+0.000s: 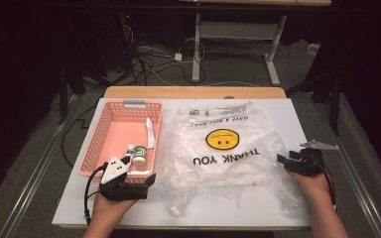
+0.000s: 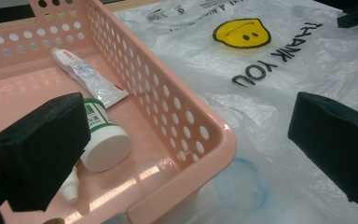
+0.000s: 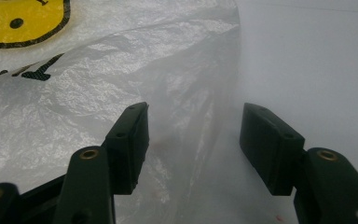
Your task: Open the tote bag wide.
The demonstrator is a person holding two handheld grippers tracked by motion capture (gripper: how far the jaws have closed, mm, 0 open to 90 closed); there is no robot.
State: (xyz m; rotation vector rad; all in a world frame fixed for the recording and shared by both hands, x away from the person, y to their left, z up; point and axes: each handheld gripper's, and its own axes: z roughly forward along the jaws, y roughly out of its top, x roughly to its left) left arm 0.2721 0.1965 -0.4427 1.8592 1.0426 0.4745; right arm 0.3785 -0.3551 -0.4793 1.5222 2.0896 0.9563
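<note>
Dark room, grey floor, tangled cables, white desk frame.

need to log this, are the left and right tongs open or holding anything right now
Left tongs: open, holding nothing, straddling the basket corner.
Right tongs: open, around the plastic bag edge, not gripping it.

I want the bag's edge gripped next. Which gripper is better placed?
Right, probably: the right gripper has open jaws straddling the bag edge, while the left gripper straddles the basket corner.

left of centre on the white tabletop, a pink basket holds a tube, a green-labelled jar and a small bottle.
</note>
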